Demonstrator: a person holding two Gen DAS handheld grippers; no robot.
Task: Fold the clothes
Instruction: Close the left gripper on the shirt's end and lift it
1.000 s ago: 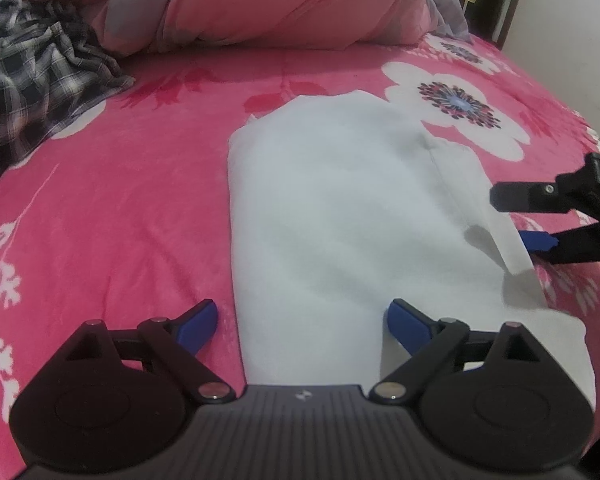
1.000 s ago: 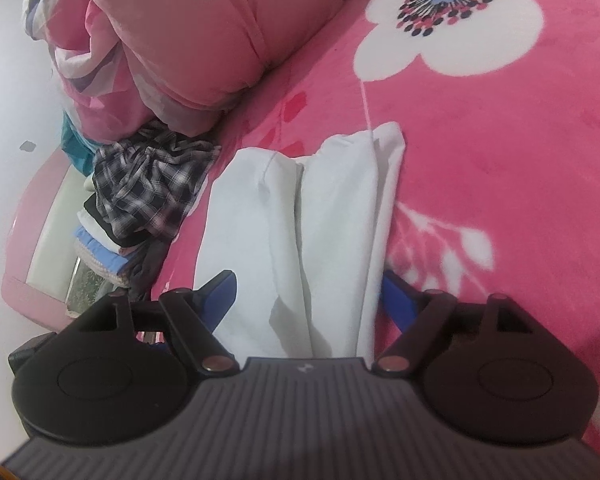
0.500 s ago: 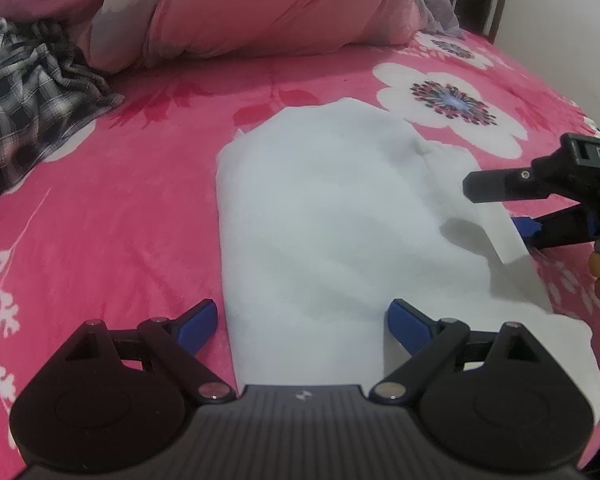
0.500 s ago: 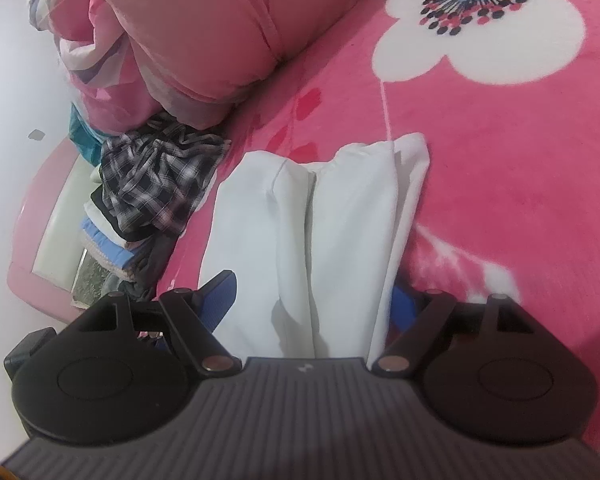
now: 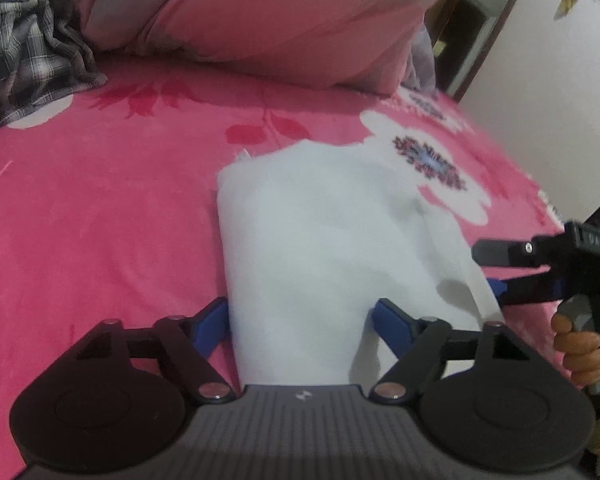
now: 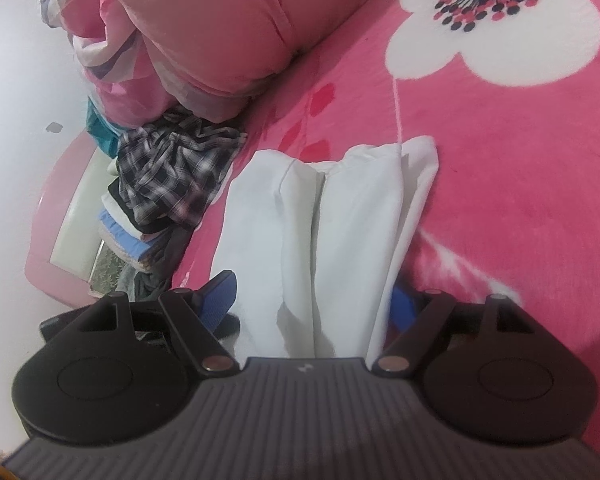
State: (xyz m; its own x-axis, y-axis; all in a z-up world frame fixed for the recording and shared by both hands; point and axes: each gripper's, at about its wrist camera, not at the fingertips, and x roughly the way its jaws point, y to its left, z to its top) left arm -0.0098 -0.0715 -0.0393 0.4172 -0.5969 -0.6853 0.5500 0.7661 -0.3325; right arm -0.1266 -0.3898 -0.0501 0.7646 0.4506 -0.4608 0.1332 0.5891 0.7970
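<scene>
1. White cloth garment [image 5: 324,248], soft and thin: lies on the bed, narrowed into a long panel with side flaps turned inward; in the right wrist view two lengthwise folds [image 6: 320,216] meet down its middle. Judged part-folded along its length; whether a crosswise fold is due or one has been opened out cannot be settled.
2. Left gripper [image 5: 302,318], black with blue pads: jaws spread wide, one pad on either side of the garment's near end, cloth lying between them but not pinched. Placement suits taking that end.
3. Right gripper [image 6: 314,300], same make: jaws likewise wide apart, straddling the garment's end from the adjoining side; its right pad sits partly under the cloth edge. In the left wrist view it [image 5: 496,280] reaches in level with the bed, a hand [image 5: 580,344] on its grip.
4. Bright pink plush bedspread with large white flowers [image 6: 520,200]: soft, yielding surface; cloth is likely to drag on it rather than slide.
5. Pink rolled quilt [image 5: 280,20]: at the head of the bed, well apart from the garment.
6. Crumpled black-and-white checked shirt [image 6: 172,172]: heaped atop stacked folded clothes [image 6: 128,240] near the bed's edge.
7. Pale wall [image 5: 540,80] and a dark doorway bound the room.
</scene>
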